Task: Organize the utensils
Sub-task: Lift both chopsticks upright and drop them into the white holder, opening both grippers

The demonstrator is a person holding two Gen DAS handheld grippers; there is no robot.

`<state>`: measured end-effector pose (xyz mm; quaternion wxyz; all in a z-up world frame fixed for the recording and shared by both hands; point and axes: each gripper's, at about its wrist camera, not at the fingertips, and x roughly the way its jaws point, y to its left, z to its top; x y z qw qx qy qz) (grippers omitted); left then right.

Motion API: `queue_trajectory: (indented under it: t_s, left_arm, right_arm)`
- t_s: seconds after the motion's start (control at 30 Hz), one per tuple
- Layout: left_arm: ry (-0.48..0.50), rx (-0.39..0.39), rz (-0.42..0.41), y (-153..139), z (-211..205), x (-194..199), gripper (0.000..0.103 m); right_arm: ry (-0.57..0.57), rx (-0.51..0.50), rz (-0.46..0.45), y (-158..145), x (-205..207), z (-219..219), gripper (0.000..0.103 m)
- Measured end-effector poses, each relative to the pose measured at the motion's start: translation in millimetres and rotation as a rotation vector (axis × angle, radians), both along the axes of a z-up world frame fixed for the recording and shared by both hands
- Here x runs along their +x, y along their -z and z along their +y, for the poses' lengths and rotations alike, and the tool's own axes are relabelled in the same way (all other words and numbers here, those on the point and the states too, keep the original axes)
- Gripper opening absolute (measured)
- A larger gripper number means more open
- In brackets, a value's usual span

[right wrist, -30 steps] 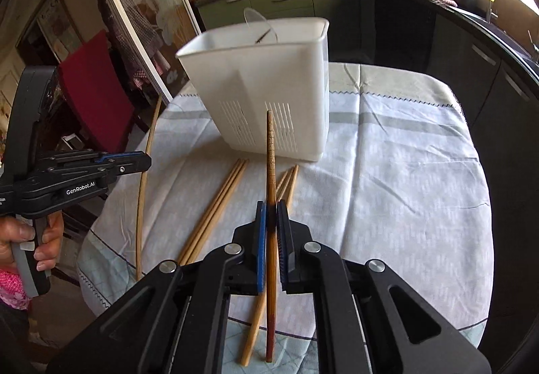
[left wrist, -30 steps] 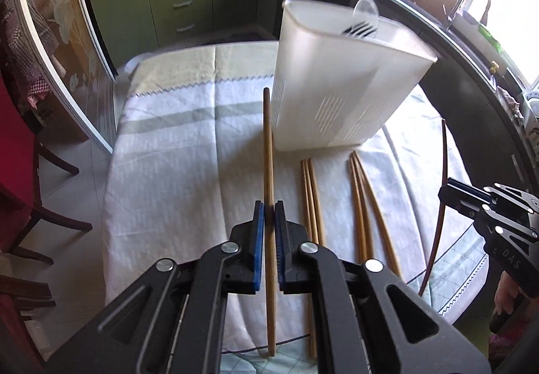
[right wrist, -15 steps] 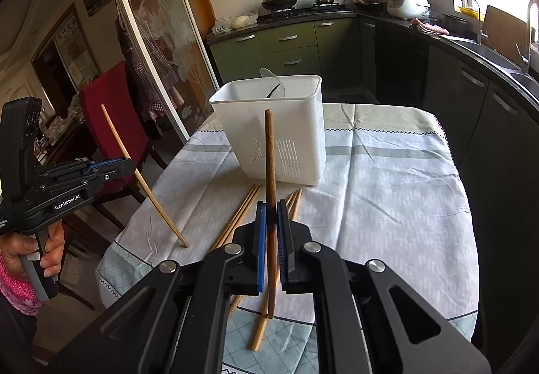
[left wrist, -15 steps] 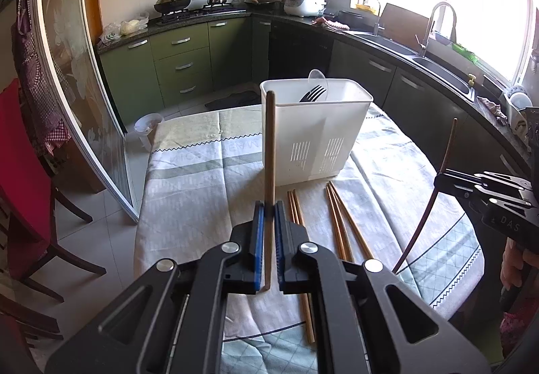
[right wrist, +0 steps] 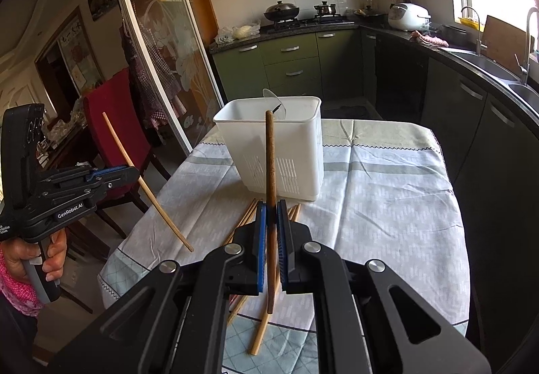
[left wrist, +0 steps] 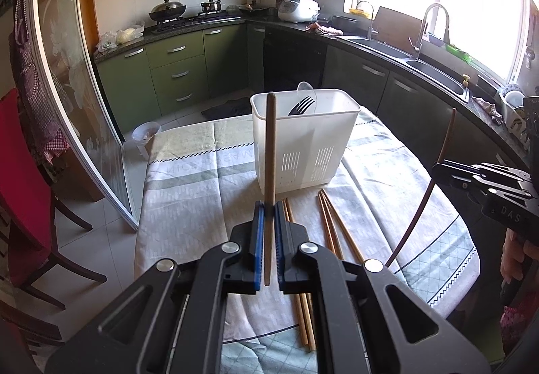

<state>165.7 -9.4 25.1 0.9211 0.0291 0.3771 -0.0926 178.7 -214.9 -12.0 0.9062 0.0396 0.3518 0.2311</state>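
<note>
Left wrist view. The left claw [left wrist: 266, 222] is clamping a light wooden chopstick [left wrist: 269, 178], holding it nearly upright above the bench [left wrist: 188, 192]. A white utensil caddy [left wrist: 305, 138] is standing beyond it on the cloth, with a black fork [left wrist: 300, 104] and a clear spoon [left wrist: 307, 92] already inside. Loose chopsticks [left wrist: 328, 226] are lying on the cloth in front of the caddy. The right claw [left wrist: 438, 168] is showing at the right edge, gripping a dark chopstick [left wrist: 434, 185] tilted over the bench edge.

Right wrist view. The right claw [right wrist: 271, 226] is clamping the dark chopstick [right wrist: 270, 172] upright, its tip reading against the caddy [right wrist: 269, 145] rim. The left claw [right wrist: 133, 172] is appearing side-on at left, its light chopstick [right wrist: 148, 185] slanting down, off the bench's left side.

Step in hand, by judgement: each claw is carrying one chopstick toward the caddy. The next move is calling for lifting a tip over the rim, aligning it with an open compartment, then releasing.

View differences: only the left view is showing the fork tines clearly; only the right view is showing the person's hand [right wrist: 30, 256] on the left handle and that stick's full slant.
</note>
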Motion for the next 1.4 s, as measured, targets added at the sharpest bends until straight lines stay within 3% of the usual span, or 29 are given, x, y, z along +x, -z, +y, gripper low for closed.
queue_trajectory:
  t_s: [0.23,0.47,0.63,0.83,1.07,1.27,1.4]
  left_arm:
    - [0.021,-0.048,-0.031,-43,-2,9,0.006]
    - [0.023,-0.070,-0.206,-126,-11,29,0.006]
    - [0.008,-0.086,-0.268,-149,-20,67,0.006]
    - [-0.015,-0.087,-0.251,-126,-29,117,0.006]
    - [-0.037,-0.048,-0.139,-68,-30,157,0.006]
    - [-0.014,-0.027,-0.059,-33,-29,160,0.007]
    - [0.001,-0.032,-0.047,-31,-26,148,0.015]
  right_arm:
    - [-0.010,0.032,-0.051,-32,6,-5,0.007]
    - [-0.006,0.046,-0.091,-56,15,-11,0.007]
    - [0.010,0.055,-0.126,-76,28,-17,0.007]
    - [0.035,0.102,-0.225,-120,45,-25,0.007]
    - [0.098,0.152,-0.314,-152,86,-25,0.007]
    - [0.128,0.114,-0.246,-128,139,-7,0.007]
    - [0.119,0.076,-0.186,-95,158,7,0.007]
